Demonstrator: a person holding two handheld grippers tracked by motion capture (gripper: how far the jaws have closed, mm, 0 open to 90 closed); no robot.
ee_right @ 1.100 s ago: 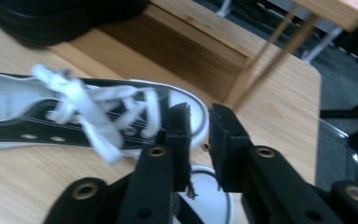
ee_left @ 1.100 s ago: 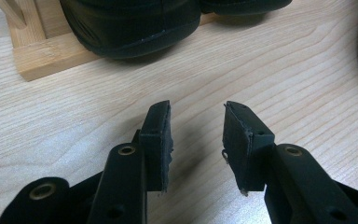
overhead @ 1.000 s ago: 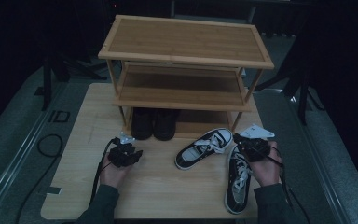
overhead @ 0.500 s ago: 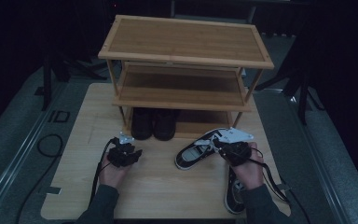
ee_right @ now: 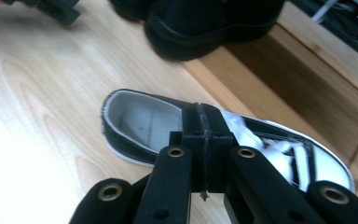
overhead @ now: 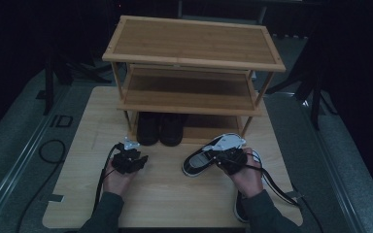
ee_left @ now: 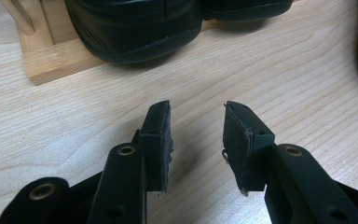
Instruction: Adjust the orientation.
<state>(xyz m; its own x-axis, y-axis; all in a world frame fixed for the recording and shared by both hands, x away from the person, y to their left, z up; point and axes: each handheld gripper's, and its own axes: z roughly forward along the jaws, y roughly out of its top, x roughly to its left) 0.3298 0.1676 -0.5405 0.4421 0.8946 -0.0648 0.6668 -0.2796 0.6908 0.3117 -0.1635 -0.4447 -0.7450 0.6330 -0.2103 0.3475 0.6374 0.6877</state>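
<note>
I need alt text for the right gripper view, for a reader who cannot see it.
The right gripper, its two black jaws pressed together, hovers over a black-and-white lace-up sneaker lying on the light wooden table. Behind it, a black leather shoe stands on the bamboo rack's bottom shelf.

Matt canvas sneaker [ee_right: 223,135] (rubber-edged) on grained-wood table [overhead: 175,189].

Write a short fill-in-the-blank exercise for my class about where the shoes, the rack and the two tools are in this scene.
1. The pair of black shoes stands on the ____ shelf of the wooden rack.
2. The jaws of the left tool are ____.
3. The right tool, its jaws shut together, is above a black-and-white ____ lying on the table.

Missing words: bottom; open; sneaker
</note>
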